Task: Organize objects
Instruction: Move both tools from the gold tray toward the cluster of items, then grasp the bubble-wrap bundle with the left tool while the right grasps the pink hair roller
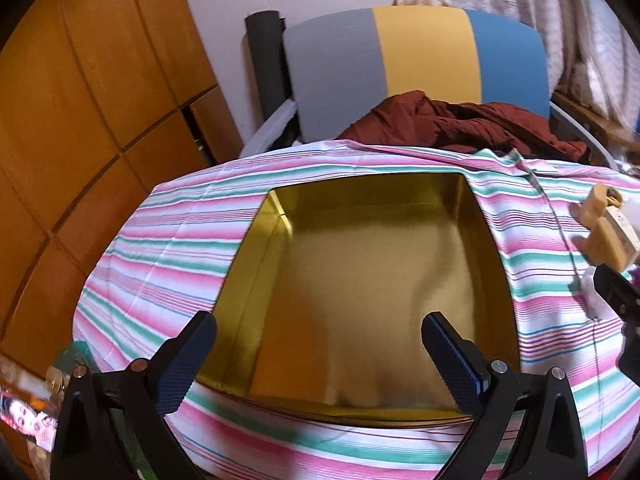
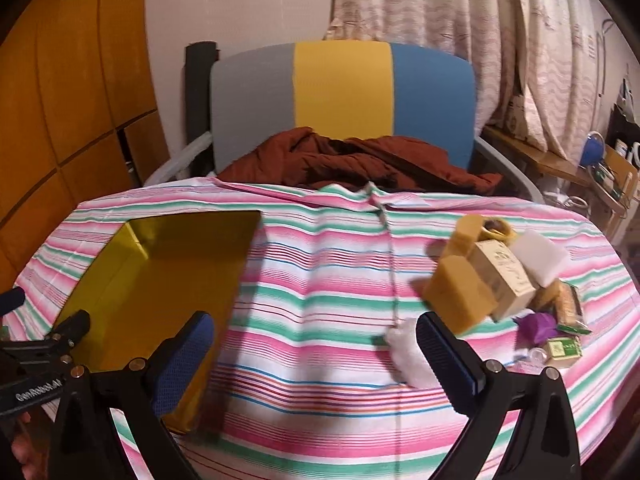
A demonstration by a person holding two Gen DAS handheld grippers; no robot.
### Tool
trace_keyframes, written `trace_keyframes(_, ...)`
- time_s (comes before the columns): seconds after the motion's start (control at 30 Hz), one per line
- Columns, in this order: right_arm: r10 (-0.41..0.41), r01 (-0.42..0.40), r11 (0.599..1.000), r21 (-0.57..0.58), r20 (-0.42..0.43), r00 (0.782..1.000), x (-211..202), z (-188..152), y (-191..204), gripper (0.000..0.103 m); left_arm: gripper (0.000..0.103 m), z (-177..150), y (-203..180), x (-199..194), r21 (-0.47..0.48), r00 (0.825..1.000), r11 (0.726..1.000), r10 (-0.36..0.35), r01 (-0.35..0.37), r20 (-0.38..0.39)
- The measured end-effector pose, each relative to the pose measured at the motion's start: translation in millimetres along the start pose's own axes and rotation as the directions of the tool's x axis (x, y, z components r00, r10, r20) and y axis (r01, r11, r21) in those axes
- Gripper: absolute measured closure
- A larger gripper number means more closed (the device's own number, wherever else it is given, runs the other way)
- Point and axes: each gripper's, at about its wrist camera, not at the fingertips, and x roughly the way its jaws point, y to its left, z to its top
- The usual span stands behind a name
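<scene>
At the left edge of both views stands an orange-brown wooden cabinet [image 2: 72, 92] with panelled doors. In the left wrist view, the left gripper [image 1: 320, 364] fills the lower part of the frame with its blue-padded fingers [image 1: 182, 364] spread wide and nothing between them, poised over a shallow square gold metal tin [image 1: 360, 280] that lies open at the centre of the frame on the tabletop, which is covered by a pink, green and white striped cloth [image 1: 160, 240]. In the right wrist view the same tin sits at centre left, and the right gripper [image 2: 316, 360] at the bottom of the frame is likewise spread open and holding nothing, above bare striped cloth. Just inside its right finger [image 2: 448, 356] lies a small white fluffy wad [image 2: 408, 354] on the cloth. Further right, at centre right of the frame, a cluster of small items rests on the cloth: a yellow-tan block [image 2: 460, 296], a cream printed cardboard box [image 2: 504, 276], a white foam block [image 2: 540, 256], a purple crumpled piece [image 2: 538, 328] and a small green-labelled packet [image 2: 564, 348]. They are well apart from the tin. Behind the tabletop, across the upper middle of both views, a chair with a grey, yellow and blue backrest [image 2: 340, 88] carries a rust-brown garment [image 2: 352, 160], with patterned curtains [image 2: 460, 20] at upper right.
</scene>
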Motion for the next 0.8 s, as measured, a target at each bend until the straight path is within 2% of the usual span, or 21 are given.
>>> trace_keyframes(0.1, -0.029, 0.029, 0.999, 0.021, -0.013, 1.0, -0.1, -3.9, -18.5, 0.001, 0.0, -0.2, -11.0, -1.5, 0.017, 0.999, 0.999, -0.034, 0.034, -0.002)
trace_keyframes(0.2, -0.065, 0.066, 0.997, 0.04, -0.022, 0.998, -1.0, -10.3, -40.9, 0.002, 0.0, 1.9, -24.8, -1.3, 0.037, 0.994, 0.994, -0.107, 0.107, -0.011)
trace_keyframes(0.27, -0.091, 0.092, 0.995, 0.046, -0.027, 0.995, -1.6, -16.5, -56.2, 0.012, 0.0, 1.9, -34.2, -1.6, 0.045, 0.983, 0.982, -0.183, 0.184, -0.024)
trace_keyframes(0.33, -0.13, 0.132, 0.989, 0.059, -0.033, 0.991, -3.9, -25.4, -74.2, 0.014, 0.0, 0.9, -46.2, -2.7, 0.061, 0.968, 0.966, -0.249, 0.25, -0.034)
trace_keyframes(0.4, -0.177, 0.179, 0.978, 0.104, -0.034, 0.984, -7.3, -36.5, -99.0, 0.015, 0.0, 0.3, -61.5, -4.1, 0.092, 0.958, 0.954, -0.282, 0.285, -0.043)
trace_keyframes(0.47, -0.215, 0.219, 0.963, 0.16, -0.04, 0.976, -11.4, -46.3, -121.8, 0.015, 0.0, -1.5, -77.0, -6.0, 0.123, 0.942, 0.934, -0.331, 0.337, -0.061)
trace_keyframes(0.53, -0.262, 0.265, 0.937, 0.227, -0.047, 0.964, -16.2, -58.1, -149.8, 0.015, 0.0, -2.7, -91.6, -8.5, 0.131, 0.914, 0.905, -0.396, 0.404, -0.082)
trace_keyframes(0.63, -0.306, 0.315, 0.905, 0.284, -0.078, 0.949, -16.4, -72.5, -183.5, 0.015, 0.0, -2.9, -115.5, -6.9, 0.149, 0.881, 0.869, -0.455, 0.471, -0.131)
trace_keyframes(0.7, -0.309, 0.322, 0.901, 0.292, -0.092, 0.947, -12.9, -78.4, -195.5, 0.015, 0.0, -3.6, -133.9, -6.3, 0.182, 0.87, 0.852, -0.468, 0.491, -0.153)
trace_keyframes(0.8, -0.265, 0.284, 0.912, 0.296, -0.102, 0.959, -2.3, -82.3, -203.4, 0.015, 0.0, -3.7, -154.8, -3.0, 0.211, 0.848, 0.823, -0.496, 0.528, -0.185)
